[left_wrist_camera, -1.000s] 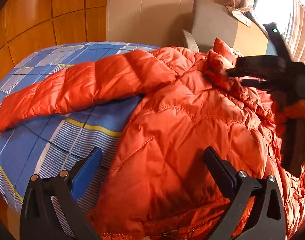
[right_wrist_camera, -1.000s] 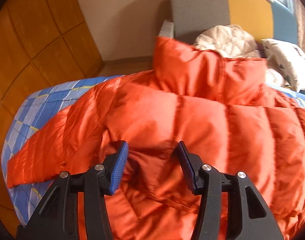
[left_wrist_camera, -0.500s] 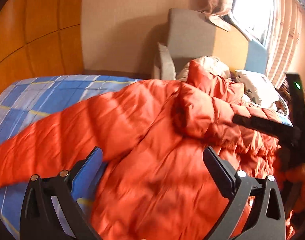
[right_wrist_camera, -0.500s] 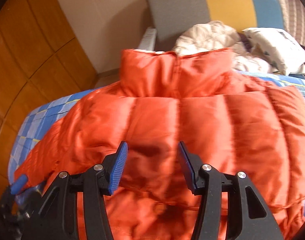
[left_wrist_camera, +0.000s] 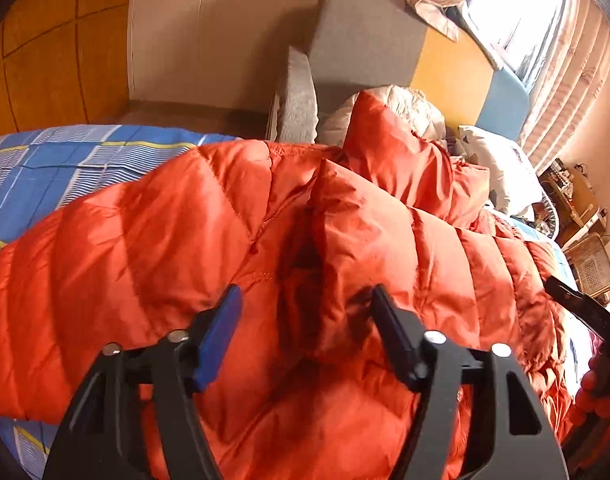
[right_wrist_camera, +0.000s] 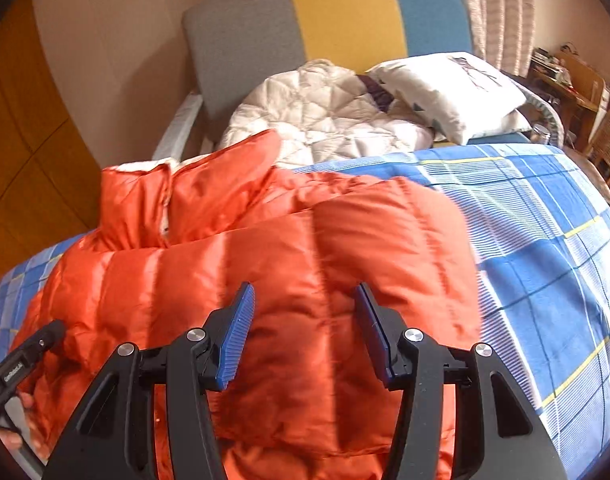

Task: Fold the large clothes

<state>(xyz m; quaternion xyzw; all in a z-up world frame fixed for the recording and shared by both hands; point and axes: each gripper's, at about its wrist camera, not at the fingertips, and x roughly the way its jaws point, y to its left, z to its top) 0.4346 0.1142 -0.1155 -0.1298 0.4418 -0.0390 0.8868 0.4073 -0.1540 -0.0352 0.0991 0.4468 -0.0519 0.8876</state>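
An orange puffer jacket [left_wrist_camera: 385,248] lies on the bed, its collar toward the headboard; it also shows in the right wrist view [right_wrist_camera: 305,248]. One sleeve [left_wrist_camera: 105,240] stretches left over the blue checked sheet. My left gripper [left_wrist_camera: 305,308] stands half open, its jaws on either side of a raised fold of the jacket, not clamped. My right gripper [right_wrist_camera: 303,304] is open just over the jacket's quilted body, holding nothing. Each gripper's black body shows at the edge of the other's view.
The bed has a blue checked sheet [right_wrist_camera: 545,248]. A white quilted garment [right_wrist_camera: 317,116] and a pillow [right_wrist_camera: 453,88] lie by the grey, yellow and blue headboard [right_wrist_camera: 305,28]. Wooden wall panels [left_wrist_camera: 45,60] stand left; a wicker chair [left_wrist_camera: 591,264] right.
The left gripper's jaws have narrowed around a fold of the jacket as it moved over the jacket. The right gripper swung right; bare sheet now shows beside the jacket.
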